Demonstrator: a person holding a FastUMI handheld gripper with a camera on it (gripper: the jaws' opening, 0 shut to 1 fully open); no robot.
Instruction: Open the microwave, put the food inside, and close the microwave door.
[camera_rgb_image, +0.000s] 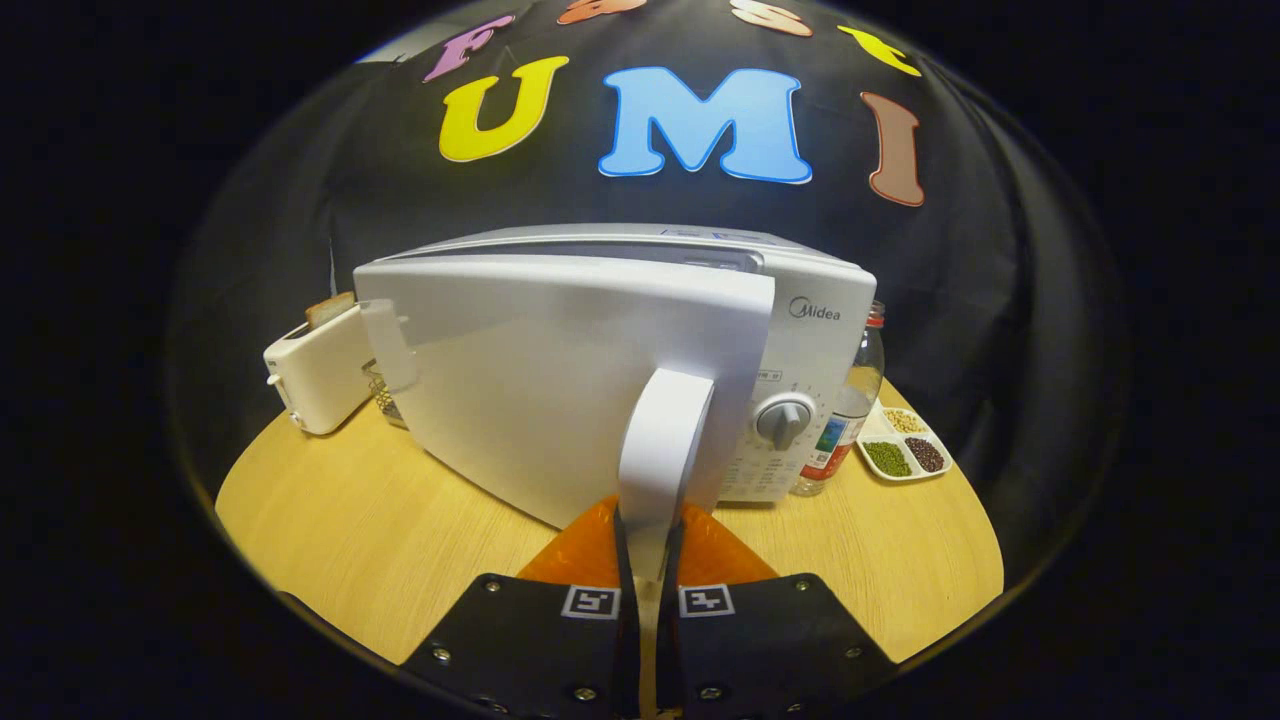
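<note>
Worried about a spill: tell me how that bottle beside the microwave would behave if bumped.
The bottle stands tall and narrow, so it would probably tip easily. It looks clear and partly filled, perhaps weightier low down. Being round, it would likely roll toward the divided dish. The gripper is shut on the door handle.

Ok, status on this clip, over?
Gripper shut on door handle. Microwave door swung partly open. Toaster beside the door's hinge end, apart from it.

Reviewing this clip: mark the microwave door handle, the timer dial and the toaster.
microwave door handle (662, 450): gripper view, middle of the upright bar that the gripper is shut on.
timer dial (785, 419): gripper view, centre of the knob.
toaster (318, 372): gripper view, its side wall.
</note>
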